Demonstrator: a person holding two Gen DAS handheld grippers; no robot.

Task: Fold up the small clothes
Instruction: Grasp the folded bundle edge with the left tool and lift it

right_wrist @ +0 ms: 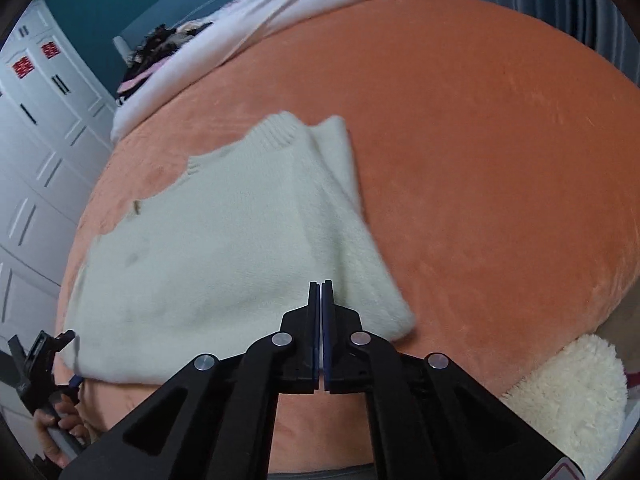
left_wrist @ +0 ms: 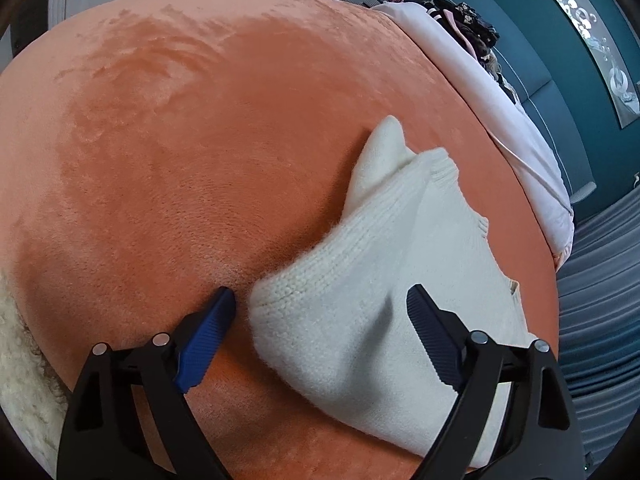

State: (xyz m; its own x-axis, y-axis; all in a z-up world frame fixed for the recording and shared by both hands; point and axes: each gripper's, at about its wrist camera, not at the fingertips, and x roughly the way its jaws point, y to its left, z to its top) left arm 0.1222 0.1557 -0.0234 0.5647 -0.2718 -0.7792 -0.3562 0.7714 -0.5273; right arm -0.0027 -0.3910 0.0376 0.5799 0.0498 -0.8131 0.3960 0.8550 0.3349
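Observation:
A white knitted sweater (left_wrist: 372, 264) lies partly folded on the orange blanket (left_wrist: 168, 152). My left gripper (left_wrist: 320, 300) is open, its fingers spread on either side of the sweater's near-left corner, just above it. In the right wrist view the sweater (right_wrist: 224, 248) lies flat with one side folded over. My right gripper (right_wrist: 321, 286) is shut and empty, its tips over the sweater's near edge. The left gripper (right_wrist: 44, 356) also shows in the right wrist view at the sweater's left corner.
A pale pink duvet (left_wrist: 492, 96) with dark clothes (left_wrist: 472, 24) on it lies along the bed's far side. A cream fluffy cushion (right_wrist: 568, 396) sits at the near edge. White wardrobe doors (right_wrist: 36, 128) stand to the left.

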